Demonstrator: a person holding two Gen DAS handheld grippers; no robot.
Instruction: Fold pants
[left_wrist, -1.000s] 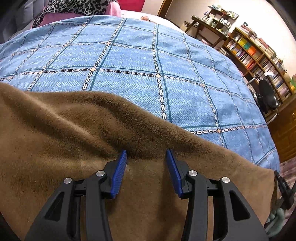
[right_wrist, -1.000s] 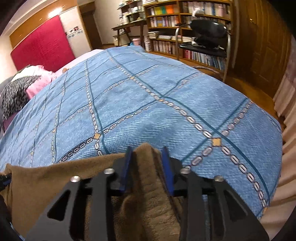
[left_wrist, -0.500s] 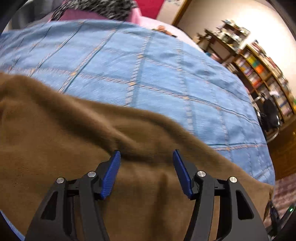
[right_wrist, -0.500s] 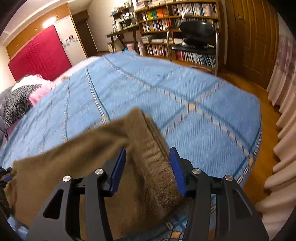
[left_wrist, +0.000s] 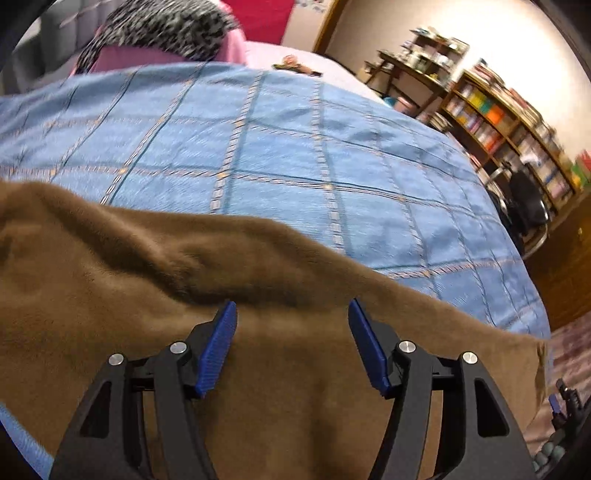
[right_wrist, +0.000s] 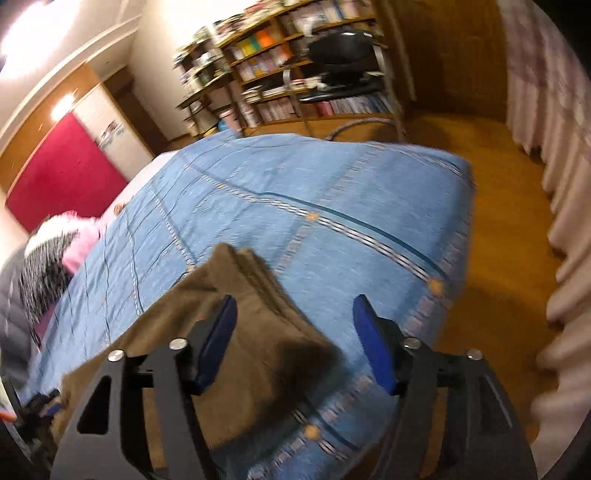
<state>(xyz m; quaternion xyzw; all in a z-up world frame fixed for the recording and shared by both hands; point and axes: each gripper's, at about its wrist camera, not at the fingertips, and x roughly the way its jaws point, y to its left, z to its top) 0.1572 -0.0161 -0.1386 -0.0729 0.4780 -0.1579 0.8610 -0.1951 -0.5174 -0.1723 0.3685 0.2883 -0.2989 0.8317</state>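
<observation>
The brown fleece pants (left_wrist: 147, 295) lie folded on the blue checked bedspread (left_wrist: 295, 155). My left gripper (left_wrist: 291, 314) is open and hovers just above the pants, holding nothing. In the right wrist view the pants' layered end (right_wrist: 243, 306) lies under my right gripper (right_wrist: 293, 310), which is wide open and raised above the cloth near the bed's corner. The bedspread (right_wrist: 332, 192) shows beyond it.
A pink and leopard-print pile (left_wrist: 166, 33) sits at the head of the bed. Bookshelves (left_wrist: 517, 125) and a black office chair (right_wrist: 343, 51) stand beside the bed. A wooden floor (right_wrist: 498, 221) and pale curtains (right_wrist: 565, 184) lie past the bed's corner.
My right gripper has opened, let go of the pants' end and lifted away. My left gripper has opened wider and risen a little above the pants.
</observation>
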